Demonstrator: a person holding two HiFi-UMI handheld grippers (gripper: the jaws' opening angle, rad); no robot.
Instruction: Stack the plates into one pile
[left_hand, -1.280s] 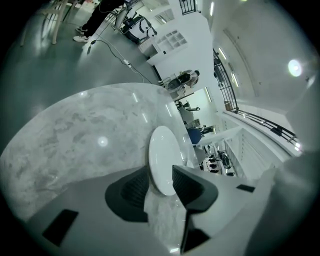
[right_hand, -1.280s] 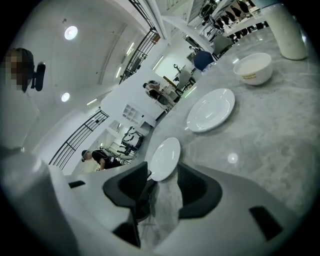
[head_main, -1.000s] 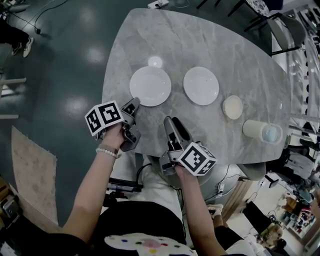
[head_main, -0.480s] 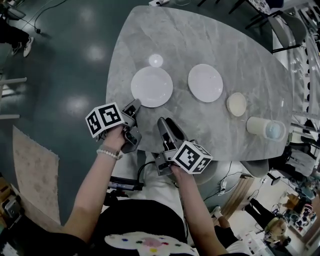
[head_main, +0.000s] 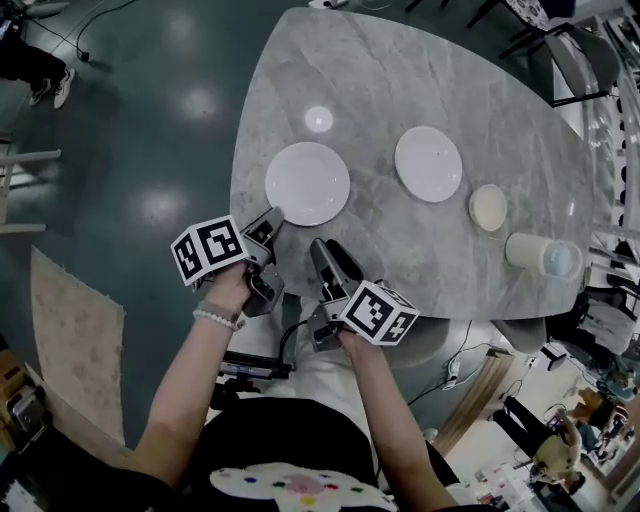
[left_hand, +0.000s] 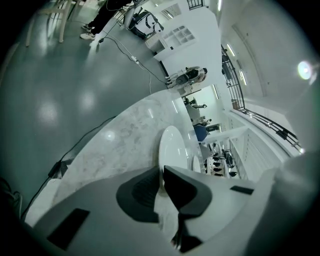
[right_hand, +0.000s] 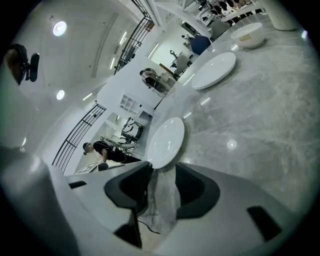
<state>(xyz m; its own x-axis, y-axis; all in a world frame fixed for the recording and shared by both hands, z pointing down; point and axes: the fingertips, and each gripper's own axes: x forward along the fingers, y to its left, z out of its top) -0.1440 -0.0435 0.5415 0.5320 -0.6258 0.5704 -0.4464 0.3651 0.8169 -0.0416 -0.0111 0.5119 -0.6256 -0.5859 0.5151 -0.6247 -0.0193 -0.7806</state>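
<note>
Pickup step: the left tool (head_main: 273, 216), its jaws just closing, pinches the near plate (head_main: 308, 183) by its rim. The right tool (head_main: 322, 250), just narrowed slightly, gapes empty. Next, I'd judge, a level lift onto the far plate (head_main: 428, 163).

The table (head_main: 400, 80) is seen in grey marbled stone, veined lighter. The near plate (head_main: 307, 183) and the far plate (head_main: 428, 163) are rendered plain white, the small bowl (head_main: 488, 207) cream. The left cube (head_main: 210, 250) and the right cube (head_main: 380, 312) are patterned in black squares on white (bold, blocky markers). The floor (head_main: 120, 120) is shown dark teal, the rug (head_main: 75, 340) beige and faintly mottled.
</note>
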